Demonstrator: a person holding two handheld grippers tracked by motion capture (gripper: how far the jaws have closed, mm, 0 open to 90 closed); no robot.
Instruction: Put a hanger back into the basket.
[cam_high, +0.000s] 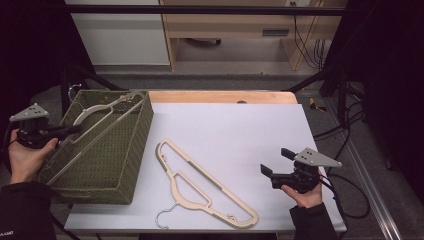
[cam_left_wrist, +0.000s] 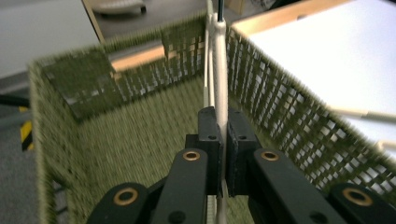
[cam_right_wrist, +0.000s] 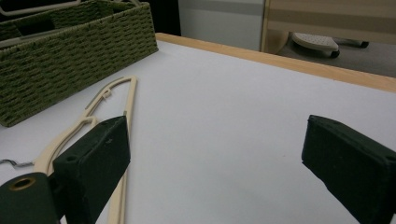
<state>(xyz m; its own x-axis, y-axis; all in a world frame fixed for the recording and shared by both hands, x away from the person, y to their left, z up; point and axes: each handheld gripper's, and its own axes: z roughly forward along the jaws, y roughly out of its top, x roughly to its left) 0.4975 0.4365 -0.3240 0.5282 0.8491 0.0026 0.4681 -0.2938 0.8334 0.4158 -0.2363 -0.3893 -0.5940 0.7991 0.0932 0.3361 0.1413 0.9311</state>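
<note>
Woven green basket (cam_high: 107, 165) at table's left holds a beige hanger (cam_high: 102, 117), prob. light, stiff, slick; grip the thin bar. Left gripper (cam_left_wrist: 223, 140) clamped on it; right gripper (cam_right_wrist: 219, 172) wide open, w/ nothing.

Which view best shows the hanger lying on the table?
The high view: the whole hanger on the table shows, metal hook included. The right gripper view catches part of its beige frame beside one jaw. The left gripper view catches pale slivers past the basket.
</note>
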